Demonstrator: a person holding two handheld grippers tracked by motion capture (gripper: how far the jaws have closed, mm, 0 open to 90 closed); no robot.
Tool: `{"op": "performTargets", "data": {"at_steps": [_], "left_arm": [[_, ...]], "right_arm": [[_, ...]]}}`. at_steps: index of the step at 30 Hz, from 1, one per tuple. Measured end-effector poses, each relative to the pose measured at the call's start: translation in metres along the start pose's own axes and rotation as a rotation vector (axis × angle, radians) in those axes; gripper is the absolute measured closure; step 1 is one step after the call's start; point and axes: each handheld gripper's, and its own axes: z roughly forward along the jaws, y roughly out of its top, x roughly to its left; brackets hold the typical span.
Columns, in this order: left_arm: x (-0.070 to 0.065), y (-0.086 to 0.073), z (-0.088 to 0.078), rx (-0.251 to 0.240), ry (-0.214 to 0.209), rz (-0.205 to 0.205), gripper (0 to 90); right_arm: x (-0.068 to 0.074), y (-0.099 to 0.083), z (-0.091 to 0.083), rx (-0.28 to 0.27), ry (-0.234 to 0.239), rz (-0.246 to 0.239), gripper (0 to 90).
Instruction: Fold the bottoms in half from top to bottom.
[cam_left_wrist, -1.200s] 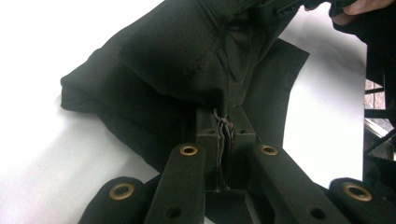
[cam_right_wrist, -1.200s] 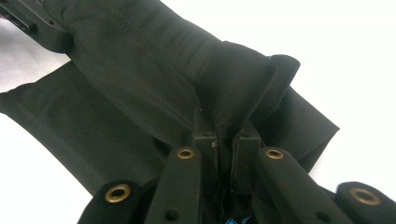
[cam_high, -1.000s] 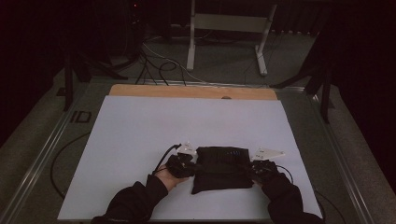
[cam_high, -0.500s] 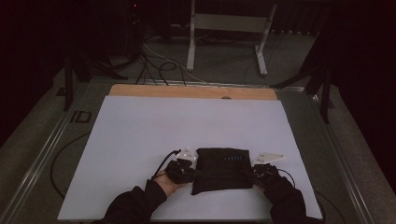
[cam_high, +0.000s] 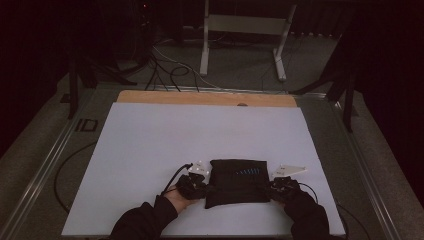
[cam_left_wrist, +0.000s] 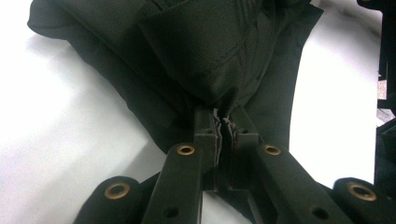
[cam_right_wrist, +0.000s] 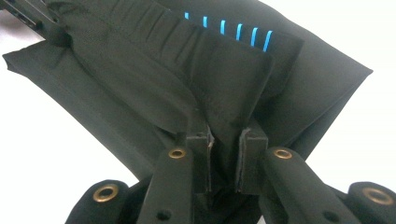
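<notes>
Your table (cam_high: 150, 150) is covered by a wide white sheet, with a strip of bare wood along its far edge, and the dark folded cloth (cam_high: 239, 182) lies on the near part of that sheet, a little right of the middle, close to your side. A row of short blue marks (cam_right_wrist: 229, 27) runs across its upper layer. Your forearms come in from the bottom edge in dark sleeves (cam_high: 145, 222), angled inward so that your hands sit at the two short ends of the cloth, low over the table. Your left gripper (cam_left_wrist: 225, 122) is at the cloth's left end, and its jaws are pinched together on a bunched fold of the fabric, which rises out from between the pads. Your right gripper (cam_right_wrist: 224, 140) is at the cloth's right end; its jaws have just been opening, and a small gap stands between them with a flap of the cloth running down into it. The fabric lies against the left pad there, though the dim view makes it hard to say whether the right pad touches it at all. In the high view, a pale plate (cam_high: 291, 169) sits just beyond your right hand, and a smaller one (cam_high: 199, 167) shows beside your left hand.
</notes>
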Motion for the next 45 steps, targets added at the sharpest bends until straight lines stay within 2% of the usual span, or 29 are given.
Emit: {"op": "performTargets", "data": {"at_steps": [3, 5, 9, 12, 15, 19, 22, 24, 26, 27, 28, 30, 31, 33, 34, 38, 42, 45], "left_arm": [[0.001, -0.001, 0.001, -0.005, 0.003, -0.003, 82.9], [0.001, -0.001, 0.001, -0.010, 0.011, 0.001, 81.0], [0.001, -0.001, 0.001, -0.016, 0.002, 0.000, 78.4], [0.001, -0.001, 0.000, -0.018, 0.000, 0.006, 73.3], [-0.004, 0.001, -0.004, -0.029, 0.020, 0.027, 64.1], [-0.004, 0.006, -0.018, -0.071, 0.027, 0.015, 61.3], [-0.005, 0.009, -0.025, -0.094, 0.032, 0.010, 61.9], [-0.006, 0.012, -0.035, -0.126, 0.052, 0.004, 64.2], [-0.005, 0.015, -0.039, -0.139, 0.085, -0.003, 69.1], [-0.005, 0.016, -0.041, -0.145, 0.103, 0.006, 75.5], [-0.004, 0.018, -0.042, -0.151, 0.123, 0.011, 78.3], [-0.002, 0.021, -0.043, -0.151, 0.136, 0.013, 87.4], [0.000, 0.022, -0.043, -0.152, 0.149, 0.012, 88.9], [0.002, 0.024, -0.042, -0.150, 0.145, 0.005, 89.2], [0.005, 0.026, -0.038, -0.139, 0.162, 0.002, 89.3], [0.015, 0.030, -0.030, -0.119, 0.177, -0.024, 89.5], [0.022, 0.034, -0.022, -0.085, 0.190, -0.022, 89.5], [0.026, 0.033, -0.016, -0.063, 0.174, -0.035, 89.7]], "right_arm": [[-0.001, -0.001, 0.004, 0.001, -0.001, 0.016, 77.2], [-0.001, -0.001, 0.004, 0.003, -0.017, 0.000, 74.5], [-0.003, -0.002, 0.004, -0.004, -0.013, 0.033, 70.1], [-0.002, -0.001, 0.003, 0.001, -0.015, 0.027, 67.7], [-0.001, 0.004, -0.002, 0.010, -0.015, 0.025, 60.0], [-0.002, 0.010, -0.013, -0.016, -0.037, 0.011, 56.1], [-0.004, 0.014, -0.020, -0.037, -0.050, 0.007, 57.1], [-0.006, 0.022, -0.029, -0.064, -0.076, -0.003, 62.0], [-0.009, 0.026, -0.032, -0.072, -0.090, -0.012, 66.6], [-0.011, 0.029, -0.033, -0.072, -0.102, -0.020, 73.8], [-0.012, 0.031, -0.034, -0.073, -0.118, -0.033, 76.3], [-0.016, 0.035, -0.033, -0.069, -0.131, -0.051, 86.7], [-0.018, 0.037, -0.032, -0.066, -0.138, -0.053, 88.1], [-0.020, 0.038, -0.030, -0.065, -0.136, -0.056, 89.9], [-0.023, 0.041, -0.027, -0.055, -0.132, -0.057, 90.0], [-0.031, 0.047, -0.014, -0.027, -0.136, -0.072, 90.0], [-0.039, 0.052, -0.002, -0.016, -0.132, -0.069, 90.0], [-0.042, 0.053, 0.004, -0.008, -0.129, -0.065, 90.0]]}}
